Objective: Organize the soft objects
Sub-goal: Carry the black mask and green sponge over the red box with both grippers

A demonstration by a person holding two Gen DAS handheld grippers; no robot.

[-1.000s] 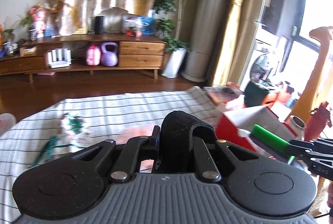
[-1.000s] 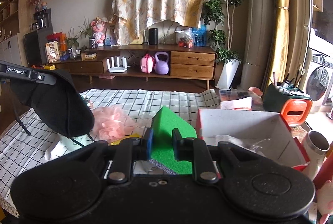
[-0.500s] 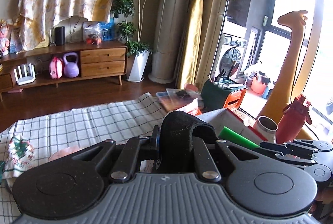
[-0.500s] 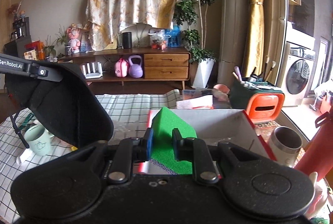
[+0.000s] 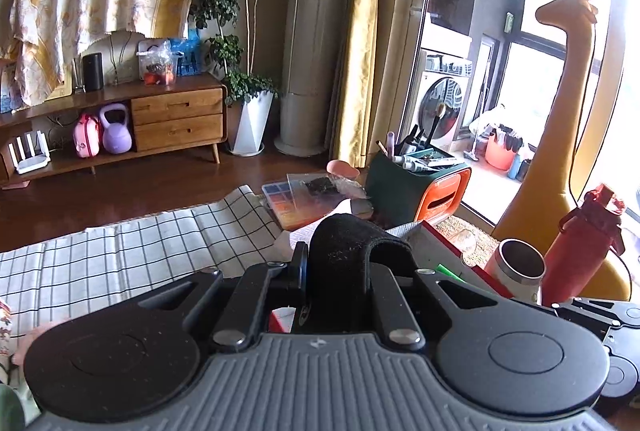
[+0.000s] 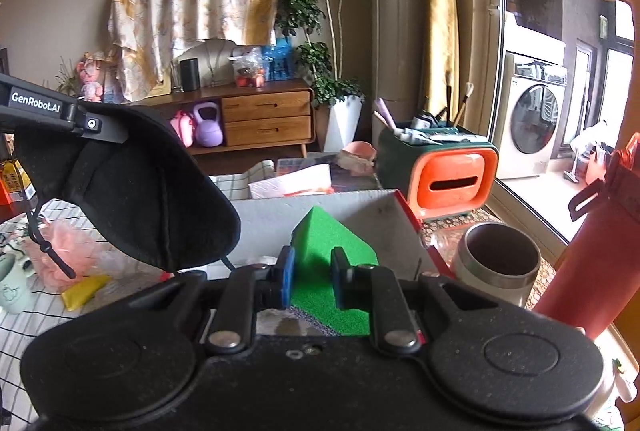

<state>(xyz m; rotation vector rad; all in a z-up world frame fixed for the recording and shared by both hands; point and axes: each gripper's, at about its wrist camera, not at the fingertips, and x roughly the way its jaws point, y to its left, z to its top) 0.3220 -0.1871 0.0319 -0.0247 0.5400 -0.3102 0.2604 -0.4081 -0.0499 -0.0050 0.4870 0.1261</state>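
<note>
My left gripper (image 5: 340, 271) is shut on a black padded soft piece (image 5: 348, 243) that arches up between its fingers. In the right wrist view that black piece (image 6: 132, 187) hangs wide and curved from the left gripper (image 6: 60, 111), with a thin cord dangling beneath it, over the left end of the box. My right gripper (image 6: 312, 275) is shut on a green sponge (image 6: 324, 251), held above the inside of a white box with a red rim (image 6: 272, 219). The left wrist view shows the box's corner (image 5: 436, 243) and a sliver of the sponge (image 5: 448, 269).
A steel cup (image 6: 496, 259) and a red bottle (image 6: 592, 231) stand right of the box. Behind it is an orange and green organiser (image 6: 440, 171). On the checked cloth (image 5: 120, 255) to the left lie a pink mesh puff (image 6: 64, 251), a yellow piece (image 6: 80, 291) and a pale mug (image 6: 12, 283).
Both grippers have swung to the right with their loads. The sponge now sits over the box instead of left of it, and the black piece hangs closer to the box.
</note>
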